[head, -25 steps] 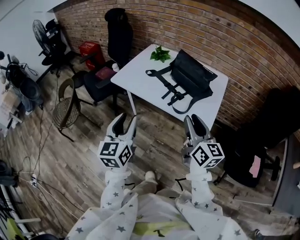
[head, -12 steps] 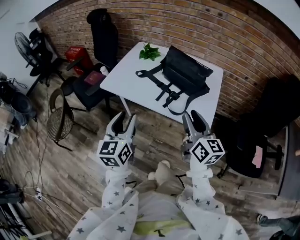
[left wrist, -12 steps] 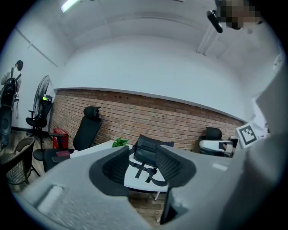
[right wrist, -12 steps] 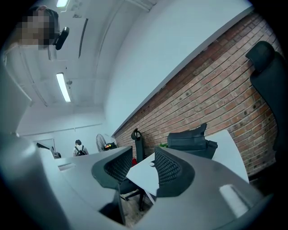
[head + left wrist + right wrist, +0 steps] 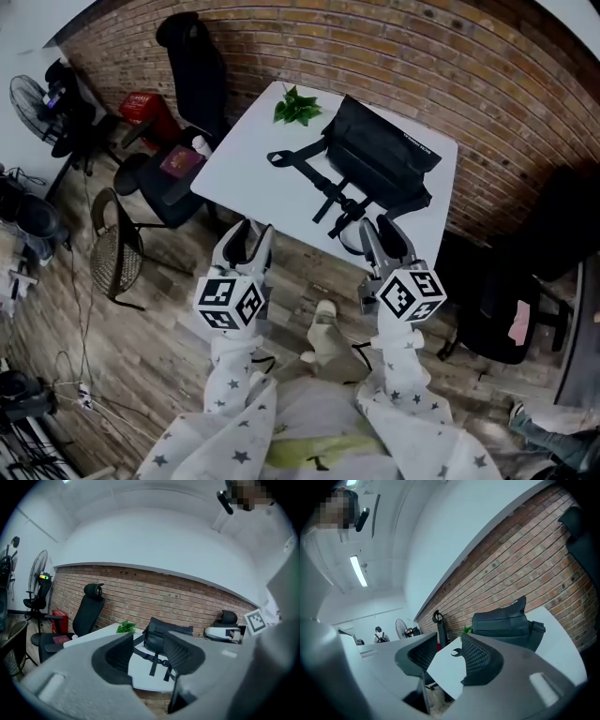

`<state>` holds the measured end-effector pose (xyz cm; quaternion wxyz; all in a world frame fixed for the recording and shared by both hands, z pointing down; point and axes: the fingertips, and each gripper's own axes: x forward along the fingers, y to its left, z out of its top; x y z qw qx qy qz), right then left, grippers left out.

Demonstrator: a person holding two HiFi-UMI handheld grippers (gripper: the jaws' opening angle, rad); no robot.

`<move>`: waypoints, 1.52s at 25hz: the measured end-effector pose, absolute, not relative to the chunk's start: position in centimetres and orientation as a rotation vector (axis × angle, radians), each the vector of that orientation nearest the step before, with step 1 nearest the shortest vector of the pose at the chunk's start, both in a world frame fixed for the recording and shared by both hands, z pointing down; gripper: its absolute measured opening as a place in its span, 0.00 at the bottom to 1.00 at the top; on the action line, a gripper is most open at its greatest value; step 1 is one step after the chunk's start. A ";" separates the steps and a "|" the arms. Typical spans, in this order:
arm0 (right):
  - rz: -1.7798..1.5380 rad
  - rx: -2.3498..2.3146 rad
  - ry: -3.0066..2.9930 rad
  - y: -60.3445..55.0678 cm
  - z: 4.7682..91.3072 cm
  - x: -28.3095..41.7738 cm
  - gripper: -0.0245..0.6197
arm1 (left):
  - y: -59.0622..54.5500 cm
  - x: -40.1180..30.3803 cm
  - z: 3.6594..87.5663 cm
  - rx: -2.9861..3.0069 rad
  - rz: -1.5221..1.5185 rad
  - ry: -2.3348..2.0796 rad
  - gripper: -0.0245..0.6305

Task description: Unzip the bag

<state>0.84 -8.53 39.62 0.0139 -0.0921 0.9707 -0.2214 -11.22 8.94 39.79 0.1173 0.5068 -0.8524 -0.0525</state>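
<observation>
Head view: one black fabric bag with loose straps lies on the white square tabletop, apparently laid flat for access. Two tools, left tongs and right tongs, hover near its front edge.
Left gripper view: jaws opening, nothing between them.
Right gripper view: likewise opening, empty.

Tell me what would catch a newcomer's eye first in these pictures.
A black bag with loose straps lies on the white table by the brick wall, with a green sprig at the table's far corner. Nearer, the left gripper and right gripper hover, jaws opening, nothing between them.
</observation>
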 end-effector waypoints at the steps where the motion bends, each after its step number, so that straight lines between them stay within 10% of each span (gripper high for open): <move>1: -0.700 -0.287 3.025 -9.1 39.8 -0.1 0.28 | 8.1 -12.1 39.9 1.487 -0.152 -2.487 0.33; 38: -0.989 -0.443 3.016 -18.3 46.4 -19.1 0.26 | -10.7 -30.1 43.1 1.751 -0.126 -2.132 0.33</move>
